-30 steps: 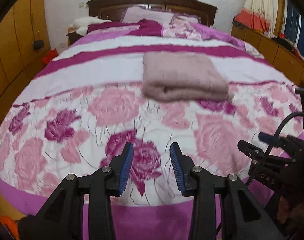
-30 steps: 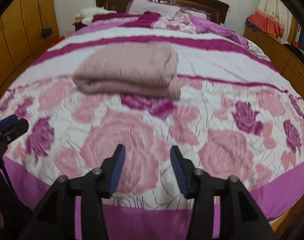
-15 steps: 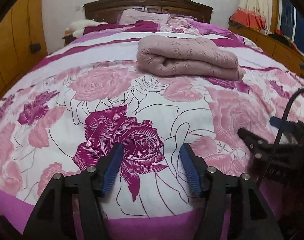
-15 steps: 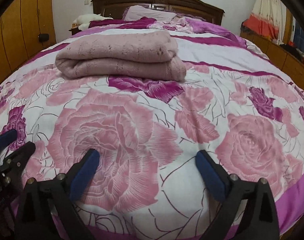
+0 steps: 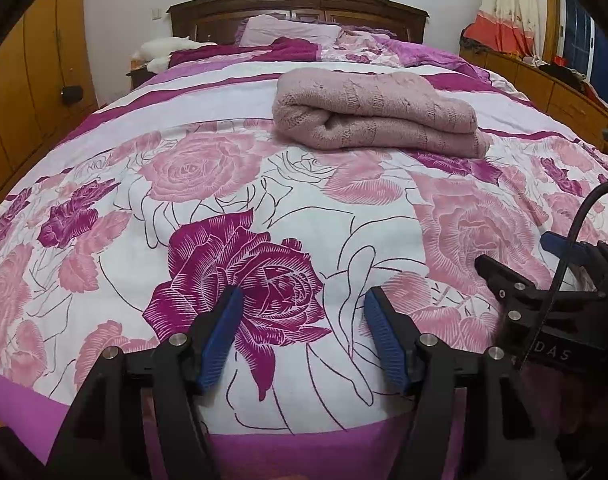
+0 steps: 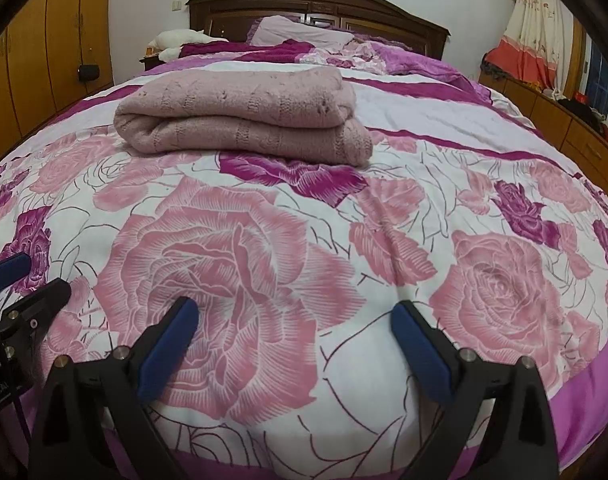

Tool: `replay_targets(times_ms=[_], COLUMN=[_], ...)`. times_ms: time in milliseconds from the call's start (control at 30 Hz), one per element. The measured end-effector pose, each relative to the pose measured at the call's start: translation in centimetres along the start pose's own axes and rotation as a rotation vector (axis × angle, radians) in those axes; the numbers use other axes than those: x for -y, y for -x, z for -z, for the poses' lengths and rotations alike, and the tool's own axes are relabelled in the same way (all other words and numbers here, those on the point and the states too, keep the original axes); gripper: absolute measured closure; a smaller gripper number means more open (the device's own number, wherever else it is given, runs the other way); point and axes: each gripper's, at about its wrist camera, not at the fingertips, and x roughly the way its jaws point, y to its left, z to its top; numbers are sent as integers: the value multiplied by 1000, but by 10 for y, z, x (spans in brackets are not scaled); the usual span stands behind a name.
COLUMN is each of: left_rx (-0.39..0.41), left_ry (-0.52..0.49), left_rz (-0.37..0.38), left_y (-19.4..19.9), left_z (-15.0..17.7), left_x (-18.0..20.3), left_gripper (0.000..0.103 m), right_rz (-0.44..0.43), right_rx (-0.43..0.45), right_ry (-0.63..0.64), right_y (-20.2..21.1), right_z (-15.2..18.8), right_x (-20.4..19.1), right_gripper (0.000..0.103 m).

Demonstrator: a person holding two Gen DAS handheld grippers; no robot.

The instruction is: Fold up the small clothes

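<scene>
Wardrobe doors of orange-brown wood (image 5: 19,92) line the left wall, a small black object hanging on them. Next over, a dark wooden headboard (image 5: 297,0) stands against the white wall, with a white plush item (image 5: 163,46) at its left end and a lilac pillow (image 5: 289,30) before it.

Rose-printed quilt in pink, magenta and white (image 5: 304,216) covers the whole bed. On it, past the middle and toward the headboard, lies the folded dusty-pink knitted garment (image 5: 374,110), doubled over with its rolled fold facing left; it lies flat on the quilt, well apart from both tools.

Left gripper (image 5: 299,332), black with blue pads, hovers low over a magenta rose near the foot of the bed. Its jaws have just been opening and now stand moderately apart, nothing between them but the quilt below.

Right gripper (image 6: 293,336), same build, sits just beside it over a large pale-pink rose. Its jaws have opened too and stand very wide, holding nothing.

Far right: low wooden cabinets (image 6: 576,136) and a cream-and-orange curtain (image 6: 532,40).
</scene>
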Motion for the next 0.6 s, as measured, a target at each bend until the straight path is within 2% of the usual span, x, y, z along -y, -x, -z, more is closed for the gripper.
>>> replay_targets(times_ms=[600], left_rx=[4], left_ry=[-6], left_rz=[-8], left_y=[-3], left_z=[0], left_x=[3], left_gripper=[59], right_rz=[1], right_rx=[2], right_ry=[0], right_y=[0], right_z=[0], right_x=[0], right_gripper=[4])
